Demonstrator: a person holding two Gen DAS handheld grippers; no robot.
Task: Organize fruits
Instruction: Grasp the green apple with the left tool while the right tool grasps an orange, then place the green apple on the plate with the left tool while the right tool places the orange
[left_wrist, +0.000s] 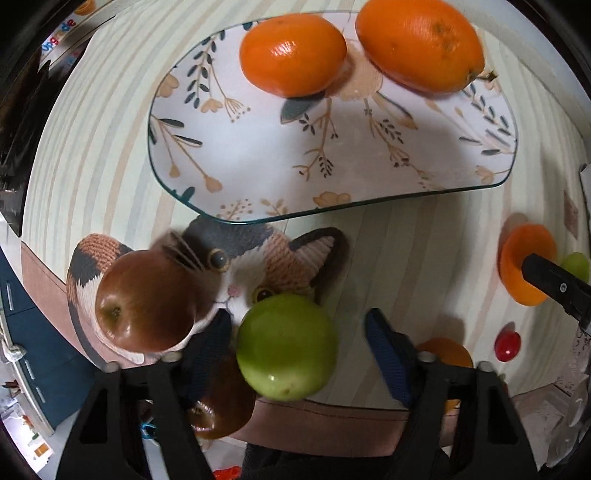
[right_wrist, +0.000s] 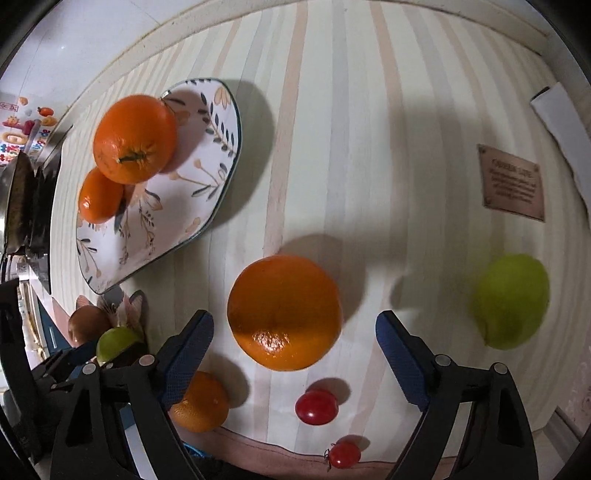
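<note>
A floral plate (left_wrist: 258, 147) holds two oranges (left_wrist: 293, 55) (left_wrist: 421, 44); the plate shows at the left in the right wrist view (right_wrist: 207, 177). My left gripper (left_wrist: 299, 339) is open around a green apple (left_wrist: 286, 347). A red-brown apple (left_wrist: 146, 301) lies left of it and another (left_wrist: 221, 406) sits below the left finger. My right gripper (right_wrist: 295, 347) is open above a large orange (right_wrist: 284, 312) on the striped cloth. A smaller orange (right_wrist: 201, 404), two cherry tomatoes (right_wrist: 317, 407) (right_wrist: 344, 455) and a green fruit (right_wrist: 511, 301) lie nearby.
A cat-face mat (left_wrist: 258, 258) lies under the apples. A brown label (right_wrist: 511, 182) is sewn on the cloth at the right. The table's front edge (right_wrist: 280, 452) runs just below the fruits. Dark items stand at the far left (right_wrist: 26, 206).
</note>
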